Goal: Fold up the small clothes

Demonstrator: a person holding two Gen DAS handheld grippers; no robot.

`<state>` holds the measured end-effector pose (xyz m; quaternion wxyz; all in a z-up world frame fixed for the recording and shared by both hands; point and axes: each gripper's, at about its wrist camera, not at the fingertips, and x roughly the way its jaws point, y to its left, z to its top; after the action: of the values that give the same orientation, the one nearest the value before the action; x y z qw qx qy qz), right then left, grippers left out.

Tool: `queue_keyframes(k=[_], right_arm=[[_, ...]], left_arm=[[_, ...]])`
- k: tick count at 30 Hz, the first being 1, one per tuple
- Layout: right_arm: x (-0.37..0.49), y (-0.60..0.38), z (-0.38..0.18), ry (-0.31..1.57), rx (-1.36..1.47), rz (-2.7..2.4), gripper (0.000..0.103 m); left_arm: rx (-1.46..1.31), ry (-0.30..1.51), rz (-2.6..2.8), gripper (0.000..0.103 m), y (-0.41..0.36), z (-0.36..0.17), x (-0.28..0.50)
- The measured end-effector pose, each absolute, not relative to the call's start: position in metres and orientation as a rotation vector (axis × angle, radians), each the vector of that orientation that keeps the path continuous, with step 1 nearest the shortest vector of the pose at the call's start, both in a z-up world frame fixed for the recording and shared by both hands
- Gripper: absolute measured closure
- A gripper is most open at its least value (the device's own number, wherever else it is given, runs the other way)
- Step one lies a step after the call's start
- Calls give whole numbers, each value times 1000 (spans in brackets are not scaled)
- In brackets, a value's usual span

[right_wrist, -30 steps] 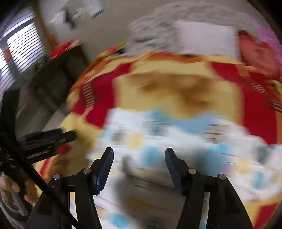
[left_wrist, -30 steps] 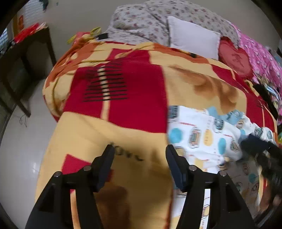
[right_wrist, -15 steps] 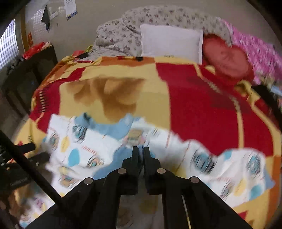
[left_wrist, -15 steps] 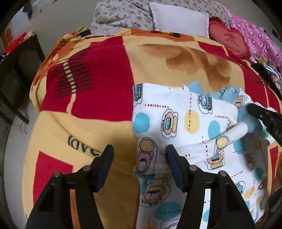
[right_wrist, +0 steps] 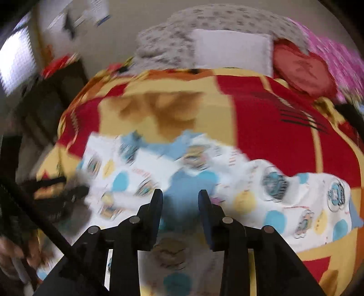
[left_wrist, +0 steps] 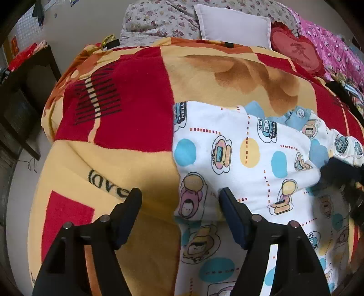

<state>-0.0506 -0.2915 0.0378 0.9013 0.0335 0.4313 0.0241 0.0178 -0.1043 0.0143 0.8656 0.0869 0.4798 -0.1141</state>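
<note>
A small white garment [left_wrist: 241, 159] with cartoon prints, blue and yellow dots and a blue collar lies on the red and yellow blanket [left_wrist: 127, 113]. One side is folded over the middle. My left gripper [left_wrist: 180, 198] is open over the garment's left edge, holding nothing. In the right wrist view the garment [right_wrist: 261, 193] is blurred. My right gripper [right_wrist: 180, 197] is open just above the blue patch of the garment, holding nothing. It also shows blurred in the left wrist view [left_wrist: 341, 175] at the garment's right side.
A white pillow [left_wrist: 234, 25], a flowered quilt [left_wrist: 159, 20] and a red heart cushion [left_wrist: 295, 52] lie at the bed's head. A dark side table [left_wrist: 20, 91] stands left of the bed. The blanket's left edge drops to the floor.
My right gripper was shut on the garment half a second ago and is now open, the fabric released. My left gripper shifted right over the garment's left edge and stayed open.
</note>
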Motion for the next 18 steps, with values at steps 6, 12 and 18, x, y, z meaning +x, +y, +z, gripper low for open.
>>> queue_keyframes(k=[6,12,18], right_arm=[[-57,-292,24,959,34,-23,68],[-72,-302,39,910,89,-12,68],[-66,-308,28,929,125,-36,68]], left_arm=[[202,993,-228,32,-106,18,11],[199,965,-244,32,-111,37,-3],[227,914,-240,30,-125,49,-15]])
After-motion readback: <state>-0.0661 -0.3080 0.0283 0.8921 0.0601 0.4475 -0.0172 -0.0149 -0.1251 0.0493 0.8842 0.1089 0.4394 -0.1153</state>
